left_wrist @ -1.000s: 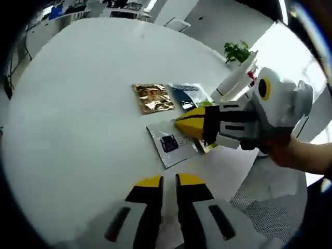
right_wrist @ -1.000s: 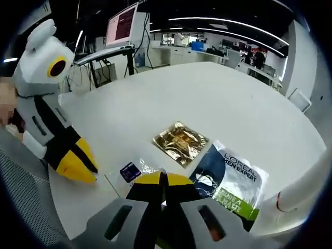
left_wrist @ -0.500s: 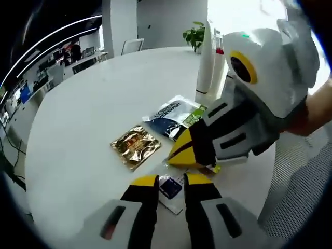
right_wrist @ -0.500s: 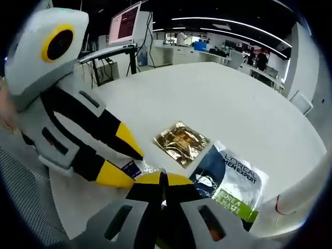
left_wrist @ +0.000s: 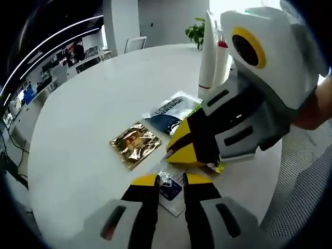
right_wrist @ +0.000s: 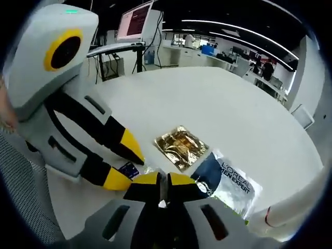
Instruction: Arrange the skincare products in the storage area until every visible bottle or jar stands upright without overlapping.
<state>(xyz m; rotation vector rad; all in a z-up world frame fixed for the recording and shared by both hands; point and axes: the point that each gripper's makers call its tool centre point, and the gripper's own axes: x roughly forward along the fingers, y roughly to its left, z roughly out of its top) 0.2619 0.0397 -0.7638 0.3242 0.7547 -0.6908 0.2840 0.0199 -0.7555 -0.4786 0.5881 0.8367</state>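
Office desks, monitors and ceiling strip lights ring a round white worktop (left_wrist: pixel 78 119) that carries a few flat sachets and some tall white bottles (left_wrist: pixel 211 57) at its far right, standing upright near a green plant (left_wrist: pixel 195 34).

Near the worktop's front edge lies a clear sachet with a dark blue label (left_wrist: pixel 171 188). The left gripper (left_wrist: pixel 168 182) has its jaws apart, straddling the near end of that sachet, one yellow tip on either side. The right gripper (left_wrist: pixel 181 146) comes in from the right, just above the same sachet; its own camera shows its jaws (right_wrist: pixel 162 180) pressed together, apparently pinching the sachet's edge, though the contact is hidden under the tips. A gold foil sachet (left_wrist: pixel 135 144) lies just left and further off, and a dark blue and green L'Oreal sachet (right_wrist: pixel 228 179) sits beside it, neither touching the grippers.

The step seems to be a handover or a joint lift of the thin sachet. To do it well, the left jaws should slide low along the worktop so one tip gets under the film, then close firmly before the right lets go. Flat film slips easily; a grip well inside the edge seam should hold better.
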